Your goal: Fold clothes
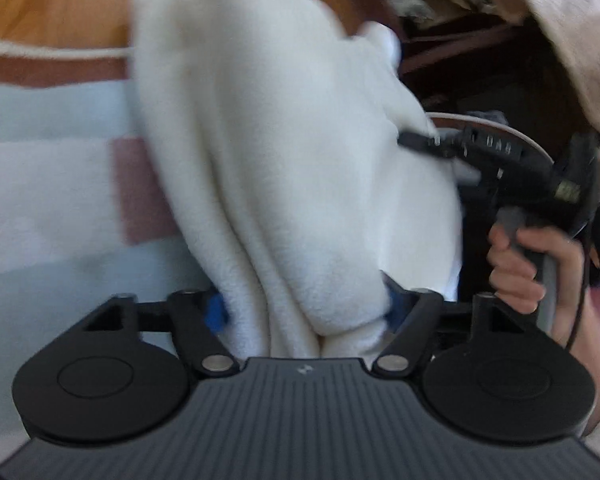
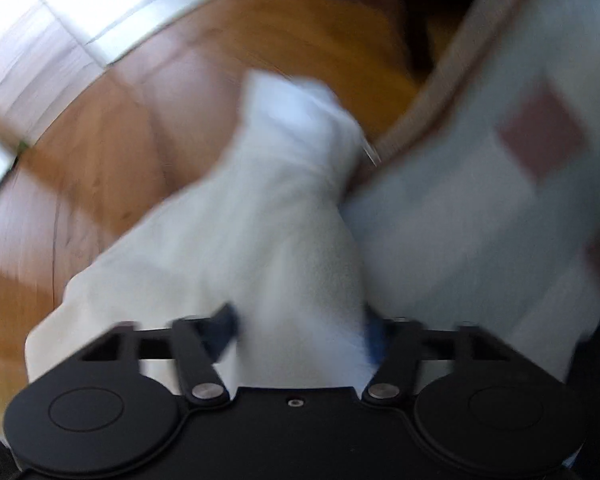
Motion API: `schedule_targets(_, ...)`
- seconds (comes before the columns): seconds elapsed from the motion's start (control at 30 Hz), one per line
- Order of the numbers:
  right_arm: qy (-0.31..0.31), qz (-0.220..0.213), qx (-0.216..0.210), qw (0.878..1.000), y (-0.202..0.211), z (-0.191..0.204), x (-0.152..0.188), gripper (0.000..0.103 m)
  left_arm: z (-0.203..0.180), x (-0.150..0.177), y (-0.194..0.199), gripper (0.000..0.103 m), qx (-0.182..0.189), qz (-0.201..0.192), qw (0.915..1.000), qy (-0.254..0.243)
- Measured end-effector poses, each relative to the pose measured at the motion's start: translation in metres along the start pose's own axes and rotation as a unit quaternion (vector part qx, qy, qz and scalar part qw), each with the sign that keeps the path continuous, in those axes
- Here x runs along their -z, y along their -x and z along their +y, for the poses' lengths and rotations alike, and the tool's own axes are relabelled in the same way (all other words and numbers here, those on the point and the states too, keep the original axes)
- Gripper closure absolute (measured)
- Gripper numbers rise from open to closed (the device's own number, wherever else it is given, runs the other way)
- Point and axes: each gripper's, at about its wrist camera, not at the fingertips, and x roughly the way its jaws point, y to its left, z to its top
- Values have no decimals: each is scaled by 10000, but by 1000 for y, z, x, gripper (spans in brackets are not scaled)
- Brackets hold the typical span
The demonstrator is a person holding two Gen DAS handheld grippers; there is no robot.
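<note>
White fleece garment (image 1: pixel 284 168), thick and soft-napped, hangs in deep rounded folds between both tools. The left gripper (image 1: pixel 306 316) has a bunch of this fabric between its blue pads (image 1: pixel 217 317), and the pads press into it from both sides. The right gripper (image 2: pixel 300 330) pinches another bunch of the same garment in the same way, with cloth filling the gap between its dark blue pads.

Below the garment lies a pale blanket (image 1: pixel 48 184) with dull red square patches and a cream edge, next to a glossy orange-brown wooden floor (image 2: pixel 112 152).

Only the left wrist view shows the right tool from outside: a black ribbed body and a grey handle held in a bare hand (image 1: pixel 528 264), its tip against the fleece. Only the right wrist view shows the garment's narrow end (image 2: pixel 296 108) dangling over the floor; motion blur hides its finer detail.
</note>
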Motion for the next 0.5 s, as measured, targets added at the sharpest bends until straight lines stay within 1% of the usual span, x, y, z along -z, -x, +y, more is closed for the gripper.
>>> schedule_targets(0.03, 267, -155, 71, 9995, 11, 9, -3, 48, -12, 2, -3, 41, 60, 14, 9998, -173)
schedule_targets(0.1, 601, -403, 258, 9970, 27, 16, -8, 48, -36, 6, -10, 41, 211, 43, 9984, -515)
schedule_targets(0.13, 714, -413, 414, 9957, 29, 16, -10, 47, -46, 6, -14, 41, 183, 33, 9979, -615)
schedule_targets(0.17, 724, -323, 529, 9955, 26, 11, -12, 41, -54, 6, -17, 40, 17, 21, 9976, -685)
schedule_targets(0.2, 635, -130, 613, 9960, 19, 4, -12, 39, -60, 6, -20, 40, -270, 43, 9965, -792)
schedule_targets(0.27, 663, 266, 941, 9930, 6, -3, -12, 37, -64, 11, -15, 39, -375, 90, 9939, -1036)
schedule_targets(0.3, 770, 258, 1117, 9904, 7, 0, -10, 37, -66, 14, -12, 39, -423, 113, 9923, -1158)
schedule_targets(0.37, 829, -182, 1189, 9893, 28, 7, 0, 35, -64, 12, 10, 39, -539, -351, 9898, -1273)
schedule_targets(0.4, 763, -359, 1083, 9905, 40, 9, 10, 34, -64, 12, 21, 39, -596, -588, 9876, -1329)
schedule_targets(0.43, 629, -474, 862, 9932, 52, 8, 24, 34, -63, 11, 32, 40, -653, -824, 9848, -1383)
schedule_targets(0.47, 495, -589, 641, 9950, 65, 7, 38, 34, -58, 7, 45, 41, -702, -1165, 9813, -1364)
schedule_targets(0.5, 395, -660, 436, 9961, 76, 6, 55, 34, -51, -1, 57, 41, -802, -1461, 9785, -1213)
